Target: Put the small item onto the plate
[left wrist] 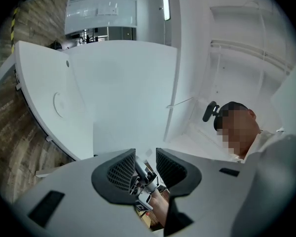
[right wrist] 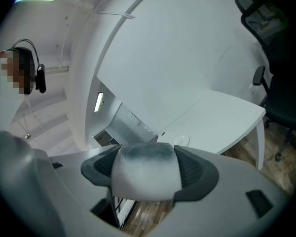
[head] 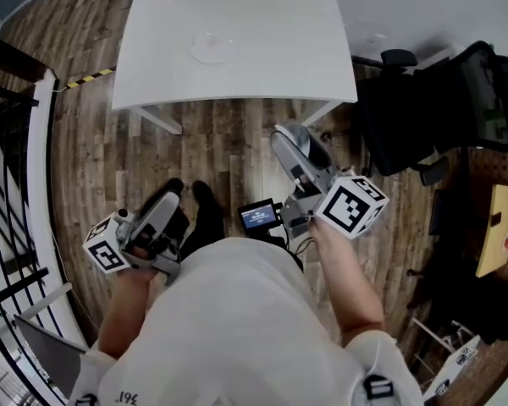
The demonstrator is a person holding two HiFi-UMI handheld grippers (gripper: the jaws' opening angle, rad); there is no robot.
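A small grey-white rounded item point(right wrist: 145, 174) fills the gap between the jaws of my right gripper point(right wrist: 145, 154), which is shut on it. In the head view that gripper point(head: 289, 146) holds the item point(head: 300, 142) over the wooden floor, short of the white table's point(head: 262, 66) near edge. A pale round plate point(head: 212, 47) lies on the table's middle; it also shows as the plate point(left wrist: 59, 104) and the plate point(right wrist: 181, 141). My left gripper point(head: 171, 200) hangs low at the left, far from the table. Its jaws point(left wrist: 145, 157) stand open with nothing between them.
A black office chair point(head: 440, 108) stands right of the table. A black railing point(head: 8, 184) runs down the left side. A small device with a lit screen point(head: 259, 216) sits at the person's waist. A yellow box point(head: 499, 227) lies at the far right.
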